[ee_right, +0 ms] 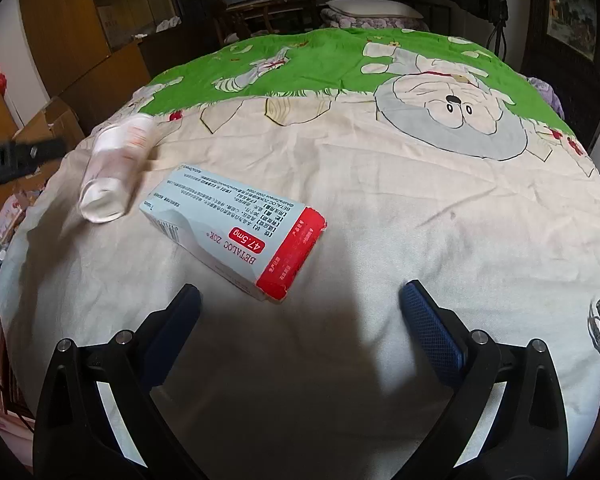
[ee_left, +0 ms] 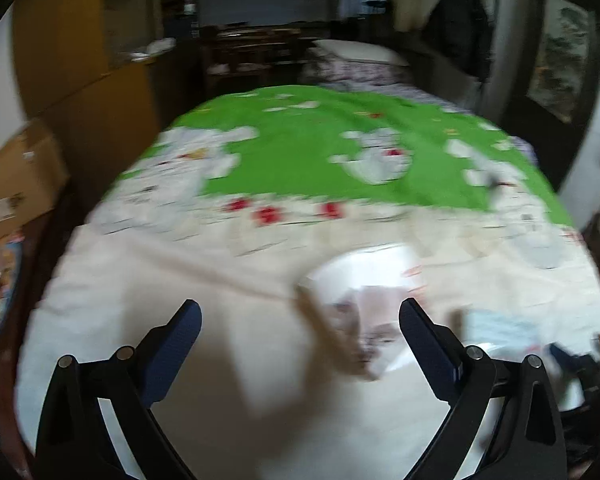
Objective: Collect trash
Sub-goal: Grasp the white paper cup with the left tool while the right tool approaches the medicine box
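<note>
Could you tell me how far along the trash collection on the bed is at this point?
Nothing looks collected yet. The medicine box and the plastic cup, lying on its side, are both on the bedsheet. In hand: nothing; the left gripper is open near the blurred cup, and the right gripper is open just short of the box. Left: picking up both items. No bin is visible.

Left wrist view motion-blurred, cup [ee_left: 364, 280] smeared, medicine box [ee_left: 500, 326] unreadable, left tongs [ee_right: 20, 160] cut by frame edge

Home bedroom, cartoon bedsheet [ee_right: 380, 200], pillow [ee_right: 374, 7], hanging coat [ee_left: 458, 24], wooden wardrobe [ee_left: 76, 40], cardboard box [ee_left: 18, 176]
</note>
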`<state>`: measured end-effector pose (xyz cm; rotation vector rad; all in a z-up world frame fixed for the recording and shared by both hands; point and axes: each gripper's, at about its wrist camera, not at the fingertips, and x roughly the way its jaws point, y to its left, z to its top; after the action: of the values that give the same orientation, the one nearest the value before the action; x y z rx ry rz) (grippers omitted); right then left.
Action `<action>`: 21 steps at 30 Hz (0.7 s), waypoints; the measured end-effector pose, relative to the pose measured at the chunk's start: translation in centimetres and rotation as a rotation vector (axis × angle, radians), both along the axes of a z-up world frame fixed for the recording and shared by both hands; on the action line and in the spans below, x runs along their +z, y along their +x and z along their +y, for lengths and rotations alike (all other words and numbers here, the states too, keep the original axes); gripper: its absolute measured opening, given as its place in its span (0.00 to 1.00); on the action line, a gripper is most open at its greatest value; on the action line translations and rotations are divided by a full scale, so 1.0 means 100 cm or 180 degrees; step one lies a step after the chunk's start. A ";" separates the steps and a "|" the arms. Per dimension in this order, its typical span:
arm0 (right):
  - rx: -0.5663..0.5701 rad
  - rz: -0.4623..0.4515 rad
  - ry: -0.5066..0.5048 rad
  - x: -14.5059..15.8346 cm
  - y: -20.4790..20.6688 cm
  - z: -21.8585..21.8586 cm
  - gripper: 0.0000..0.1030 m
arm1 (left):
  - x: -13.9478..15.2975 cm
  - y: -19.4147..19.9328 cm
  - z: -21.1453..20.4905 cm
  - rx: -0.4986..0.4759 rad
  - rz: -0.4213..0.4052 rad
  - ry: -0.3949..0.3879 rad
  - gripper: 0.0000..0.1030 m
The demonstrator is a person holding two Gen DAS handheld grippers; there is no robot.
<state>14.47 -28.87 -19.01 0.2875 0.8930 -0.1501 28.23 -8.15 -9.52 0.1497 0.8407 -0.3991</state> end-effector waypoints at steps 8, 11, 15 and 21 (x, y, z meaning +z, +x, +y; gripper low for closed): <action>0.0002 0.0020 -0.0031 0.000 0.000 0.001 0.95 | -0.043 0.011 -0.058 -0.0103 0.0074 0.0432 0.94; 0.0000 0.0010 -0.0014 0.000 0.000 0.001 0.95 | -0.046 0.013 -0.018 0.0102 0.0112 0.0449 0.94; -0.0003 -0.0009 0.0017 0.000 -0.001 0.000 0.95 | -0.034 0.007 0.044 0.0327 0.0145 0.0316 0.94; -0.0008 -0.0029 0.0050 0.001 -0.002 -0.001 0.95 | -0.030 -0.006 0.050 0.0159 0.0149 0.0084 0.94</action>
<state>14.26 -28.94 -18.95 0.3036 0.8851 -0.1439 27.67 -3.19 -12.49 0.1440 0.8943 -0.3459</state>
